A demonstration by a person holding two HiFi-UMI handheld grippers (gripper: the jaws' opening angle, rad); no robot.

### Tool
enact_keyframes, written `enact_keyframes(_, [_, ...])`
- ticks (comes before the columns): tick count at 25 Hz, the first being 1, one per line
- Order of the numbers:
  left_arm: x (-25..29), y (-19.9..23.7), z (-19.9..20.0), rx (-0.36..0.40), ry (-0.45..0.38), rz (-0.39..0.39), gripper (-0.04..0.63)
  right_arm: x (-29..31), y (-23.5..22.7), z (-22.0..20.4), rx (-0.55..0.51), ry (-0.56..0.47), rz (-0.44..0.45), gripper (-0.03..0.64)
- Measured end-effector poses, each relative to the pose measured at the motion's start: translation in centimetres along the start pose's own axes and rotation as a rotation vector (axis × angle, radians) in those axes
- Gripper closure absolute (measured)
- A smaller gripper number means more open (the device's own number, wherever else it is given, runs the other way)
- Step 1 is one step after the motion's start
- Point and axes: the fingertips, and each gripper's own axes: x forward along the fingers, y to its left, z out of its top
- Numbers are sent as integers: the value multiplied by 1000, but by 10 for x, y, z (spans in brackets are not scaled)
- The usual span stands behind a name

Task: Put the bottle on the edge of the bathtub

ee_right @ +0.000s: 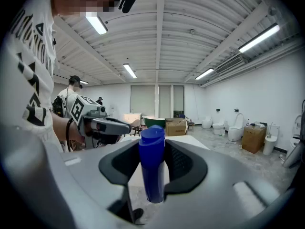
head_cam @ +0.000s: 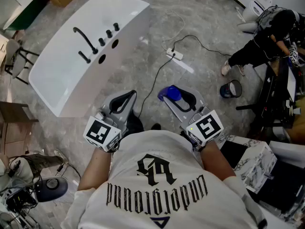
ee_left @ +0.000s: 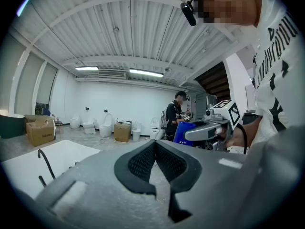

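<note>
Right gripper view shows blue, seemingly flip-capped bottle [ee_right: 152, 166].

In the head view, the right tool [head_cam: 180, 98] hides the lower part of the bottle [head_cam: 170, 93].

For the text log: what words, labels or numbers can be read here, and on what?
"Underground", gothic letters, upside down in the head view: person's white shirt.
White print on the blue bottle: too small to read.
Marker cubes: square patterns only, no words.

The right gripper [head_cam: 177, 96] holds the bottle [head_cam: 172, 93] near the bathtub [head_cam: 62, 82].
</note>
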Motion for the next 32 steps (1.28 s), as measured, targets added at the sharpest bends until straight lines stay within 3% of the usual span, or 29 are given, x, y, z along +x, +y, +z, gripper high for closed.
enact_keyframes(11, [2, 32, -11, -9, 6, 11, 591, 28, -12, 1, 6, -3, 15, 465])
enact_keyframes(16, [11, 98, -24, -29, 7, -3, 591, 92, -33, -2, -1, 26, 5, 465])
enact_keyframes(21, [22, 184, -11, -50, 16, -43, 591, 174, -63, 21, 6, 48, -25, 465])
enact_keyframes(27, [23, 232, 4, -21, 25, -65, 591, 216, -71, 38, 9, 17, -67, 465])
enact_keyframes(32, [46, 275, 17, -29, 34, -66, 591, 252, -105, 48, 32, 17, -74, 465])
